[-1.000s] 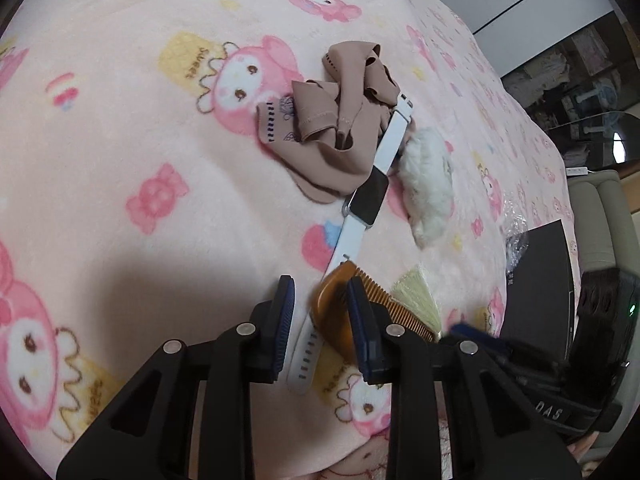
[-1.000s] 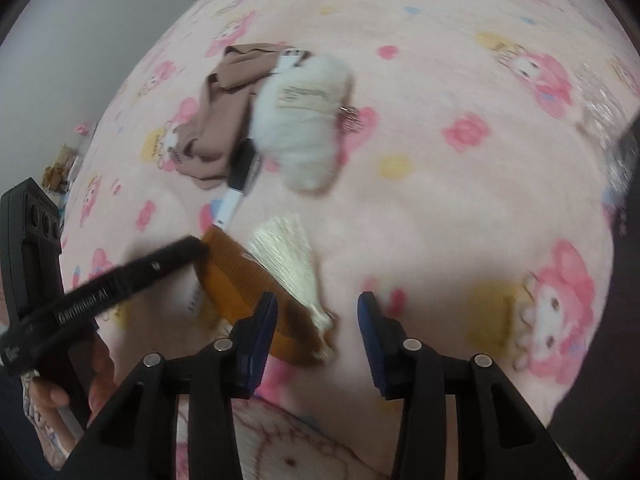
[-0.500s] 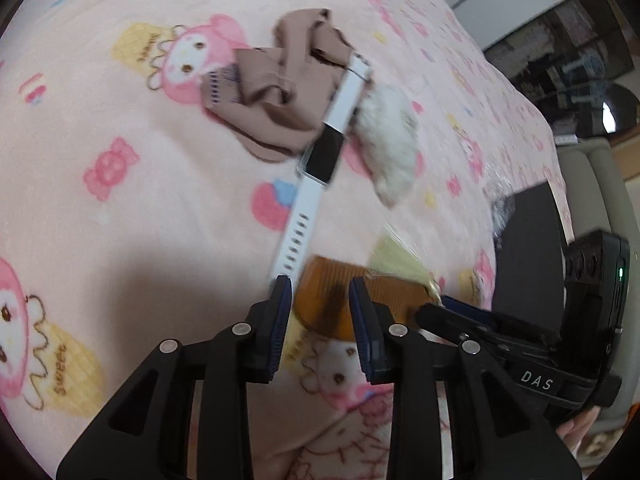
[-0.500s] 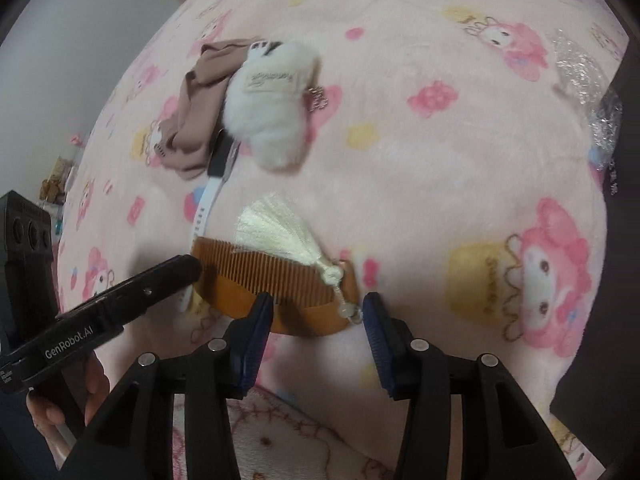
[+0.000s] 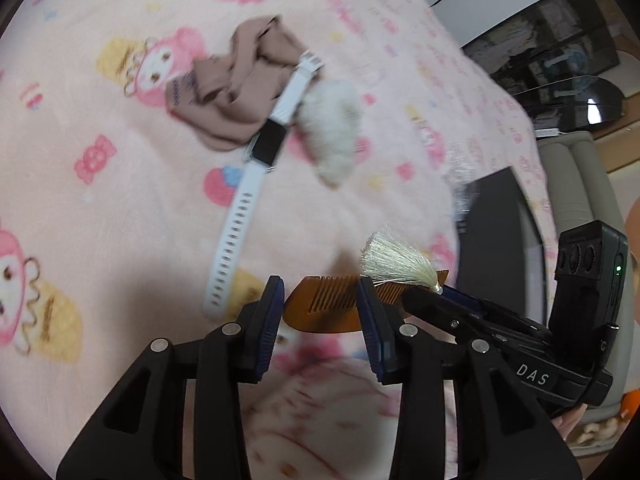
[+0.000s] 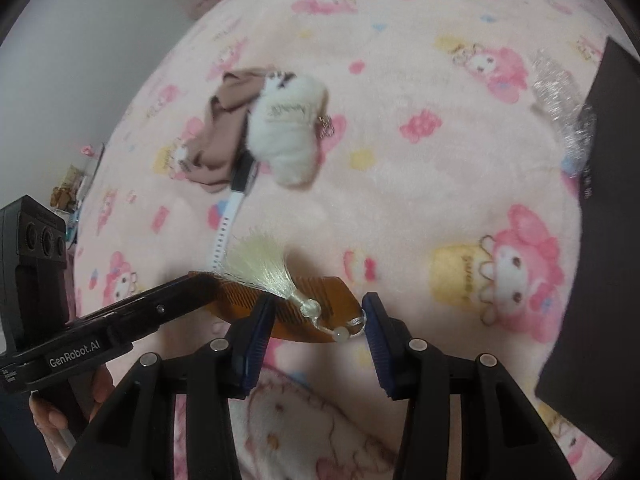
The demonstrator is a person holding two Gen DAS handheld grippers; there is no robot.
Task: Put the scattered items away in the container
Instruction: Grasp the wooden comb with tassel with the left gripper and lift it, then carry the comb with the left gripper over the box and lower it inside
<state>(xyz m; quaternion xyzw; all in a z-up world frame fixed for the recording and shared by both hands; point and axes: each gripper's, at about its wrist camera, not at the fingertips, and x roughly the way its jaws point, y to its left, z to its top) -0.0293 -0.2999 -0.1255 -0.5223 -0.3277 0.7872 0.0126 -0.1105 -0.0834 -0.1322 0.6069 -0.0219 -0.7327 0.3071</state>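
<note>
The wooden comb [image 6: 298,314] is lifted off the pink blanket [image 5: 120,208], low in the middle of both views, with its pale tassel [image 6: 260,270] draped over the teeth and a small bead hanging at the corner. The right gripper [image 6: 318,330] pinches the comb's end nearest it, the pads pressing on either side just where the tassel cord is tied. The left gripper [image 5: 320,312] has just been opening; its pads now stand apart on either side of the comb's other end and no longer seem to press on it, so the comb probably hangs from the right grip alone. That is the risk: held by one end, the long comb could pivot or slide out, and the swinging tassel could catch on a finger. The black container [image 6: 592,216] sits at the right edge of the right wrist view, well apart from the comb, so a fair carry remains. The white watch [image 5: 248,196], the brown cloth [image 5: 236,100] and the fluffy white toy [image 5: 332,128] lie together in the upper middle of the frame, not yet tidied. A careless swing could brush the watch strap, which lies just beside the comb.
</note>
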